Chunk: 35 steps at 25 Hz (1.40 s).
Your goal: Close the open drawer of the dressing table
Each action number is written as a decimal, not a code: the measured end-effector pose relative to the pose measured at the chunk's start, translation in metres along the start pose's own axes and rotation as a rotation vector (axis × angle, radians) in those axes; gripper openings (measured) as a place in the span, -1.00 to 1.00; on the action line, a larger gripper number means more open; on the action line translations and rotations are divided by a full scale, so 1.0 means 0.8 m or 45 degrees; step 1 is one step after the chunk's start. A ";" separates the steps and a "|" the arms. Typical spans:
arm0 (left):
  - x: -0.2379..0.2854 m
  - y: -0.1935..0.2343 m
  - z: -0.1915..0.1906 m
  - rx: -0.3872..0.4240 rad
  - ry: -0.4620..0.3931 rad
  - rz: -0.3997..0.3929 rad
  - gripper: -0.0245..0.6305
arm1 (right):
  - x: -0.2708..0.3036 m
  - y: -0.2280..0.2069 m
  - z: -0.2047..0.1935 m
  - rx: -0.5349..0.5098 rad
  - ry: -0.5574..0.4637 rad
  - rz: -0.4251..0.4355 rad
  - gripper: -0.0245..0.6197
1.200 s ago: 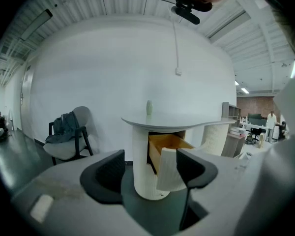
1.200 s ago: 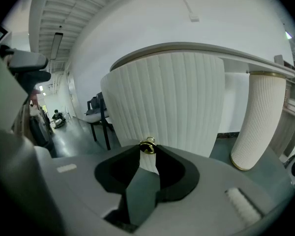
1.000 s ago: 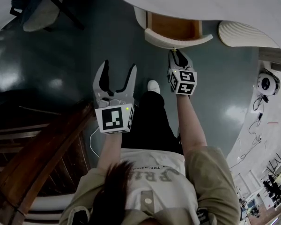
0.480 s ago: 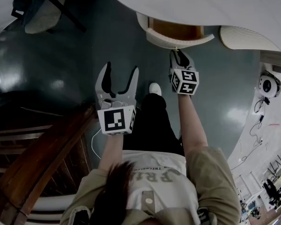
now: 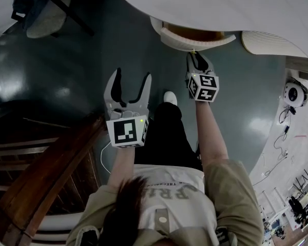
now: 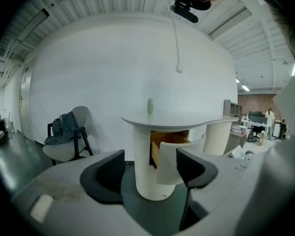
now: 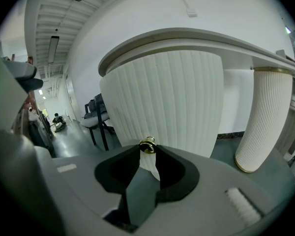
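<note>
Curved white ribbed drawer [image 5: 191,39] with a wooden interior, drawn partly out beneath the front edge of the white dressing table [image 5: 220,4] surface. Right tongs [image 7: 147,150] are narrowed onto the small gold knob [image 7: 147,145] on the drawer front. Left tongs [image 5: 128,82] are spread wide and hold nothing, above the dark green floor [image 5: 66,76], well apart from the drawer.

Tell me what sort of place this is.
Probably an open-plan studio or workshop, not a home: a white fluted dressing table on a glossy dark floor, a ribbed industrial ceiling with strip lights, and office desks and shelving at far right.
</note>
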<state>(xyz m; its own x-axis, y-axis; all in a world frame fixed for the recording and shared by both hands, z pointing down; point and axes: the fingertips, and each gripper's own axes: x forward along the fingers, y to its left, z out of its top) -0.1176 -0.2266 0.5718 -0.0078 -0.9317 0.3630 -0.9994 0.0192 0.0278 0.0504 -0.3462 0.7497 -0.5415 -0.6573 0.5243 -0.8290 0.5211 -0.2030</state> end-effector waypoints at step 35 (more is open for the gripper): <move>0.019 -0.003 0.011 -0.008 -0.008 0.011 0.10 | 0.059 -0.020 0.049 0.002 0.000 0.011 -0.60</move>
<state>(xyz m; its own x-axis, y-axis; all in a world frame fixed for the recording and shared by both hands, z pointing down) -0.1153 -0.2440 0.5689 -0.0164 -0.9338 0.3574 -0.9991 0.0292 0.0302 0.0325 -0.4065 0.7455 -0.5489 -0.6527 0.5221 -0.8244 0.5260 -0.2090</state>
